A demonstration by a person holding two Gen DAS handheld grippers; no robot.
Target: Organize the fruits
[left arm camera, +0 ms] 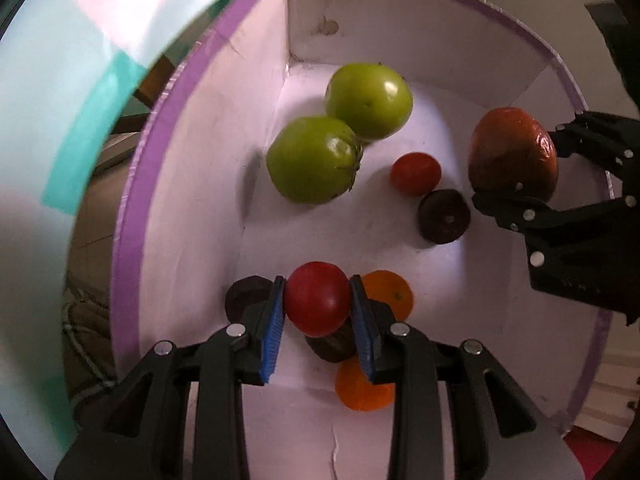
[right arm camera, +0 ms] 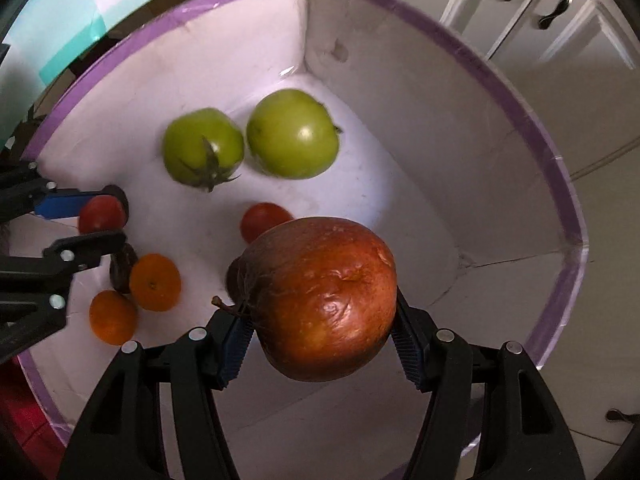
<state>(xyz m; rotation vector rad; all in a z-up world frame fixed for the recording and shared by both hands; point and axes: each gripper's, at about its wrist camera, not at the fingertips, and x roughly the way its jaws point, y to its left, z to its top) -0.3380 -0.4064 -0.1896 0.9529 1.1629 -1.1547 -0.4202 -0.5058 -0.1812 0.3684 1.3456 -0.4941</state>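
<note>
A red tomato (left arm camera: pixel 317 298) sits pinched between the left gripper's (left arm camera: pixel 318 320) blue fingers (left arm camera: pixel 273 330) low in the white box (left arm camera: pixel 192 184), while the right gripper (right arm camera: pixel 324 328) clamps a wrinkled apple (right arm camera: pixel 320 296) above the box's near side.

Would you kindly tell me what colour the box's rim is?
Purple; the box's rim shows best in the right wrist view.
</note>
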